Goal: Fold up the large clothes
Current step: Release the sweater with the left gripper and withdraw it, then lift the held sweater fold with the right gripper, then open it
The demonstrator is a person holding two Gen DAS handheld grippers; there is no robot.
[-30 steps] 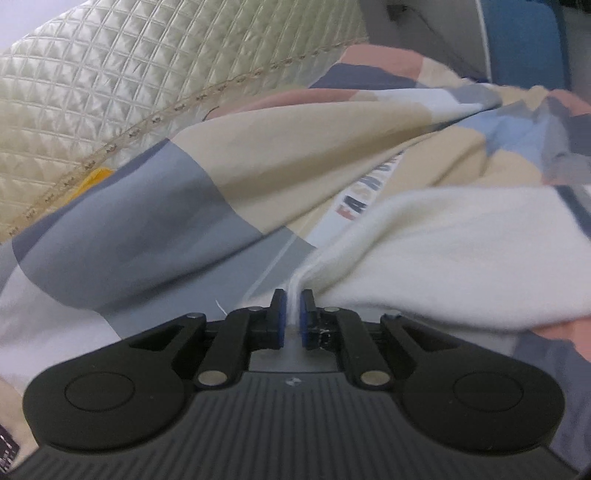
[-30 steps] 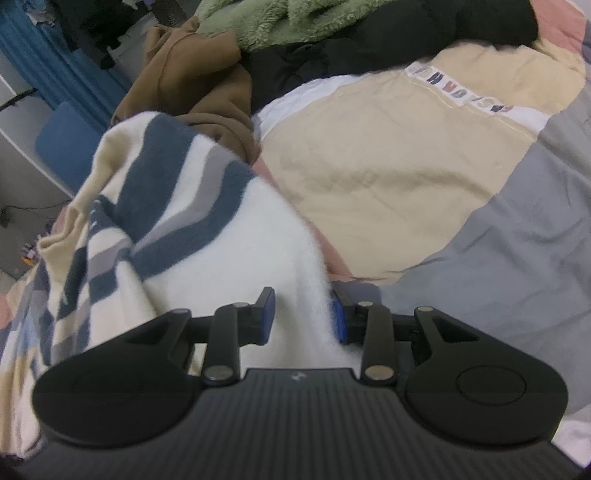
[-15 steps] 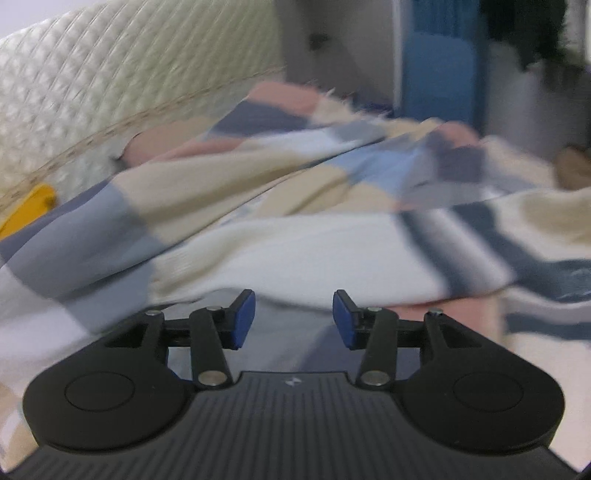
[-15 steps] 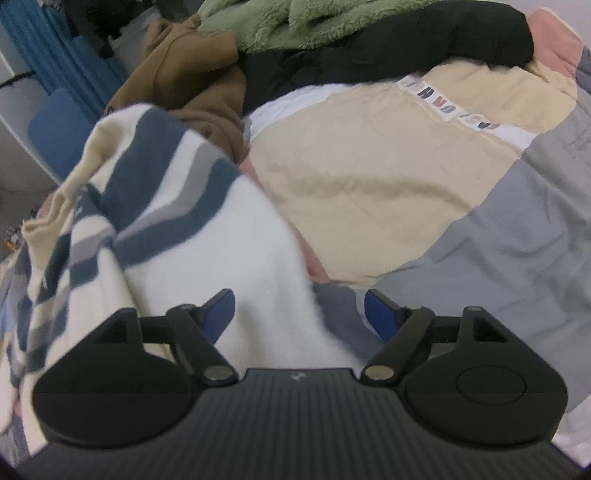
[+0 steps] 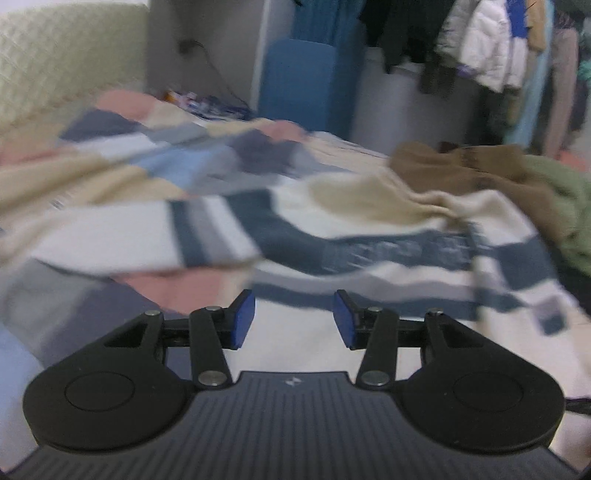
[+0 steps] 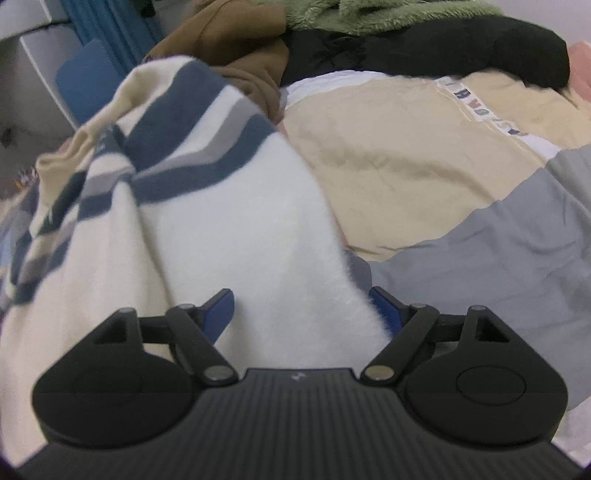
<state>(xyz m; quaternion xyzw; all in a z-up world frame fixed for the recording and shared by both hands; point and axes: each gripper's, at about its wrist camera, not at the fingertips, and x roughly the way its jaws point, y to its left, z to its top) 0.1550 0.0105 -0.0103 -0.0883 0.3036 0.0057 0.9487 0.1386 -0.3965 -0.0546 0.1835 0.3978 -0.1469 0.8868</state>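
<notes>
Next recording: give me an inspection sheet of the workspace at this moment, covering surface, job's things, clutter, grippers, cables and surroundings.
Surface: bed under a patchwork quilt in beige, grey, pink and blue.
Job's things: striped sweater, cream with blue and grey bands, lying rumpled on the quilt.
Clutter: brown garment, green fleece and black garment heaped at the far side of the bed.
Grippers: left gripper open, nothing between its pads, over the sweater; right gripper opening, the sweater's white part lies between its pads, not pinched.
Cables: a dark cable hangs on the wall beyond the bed.
Surroundings: quilted headboard, blue panel, clothes rack.
</notes>
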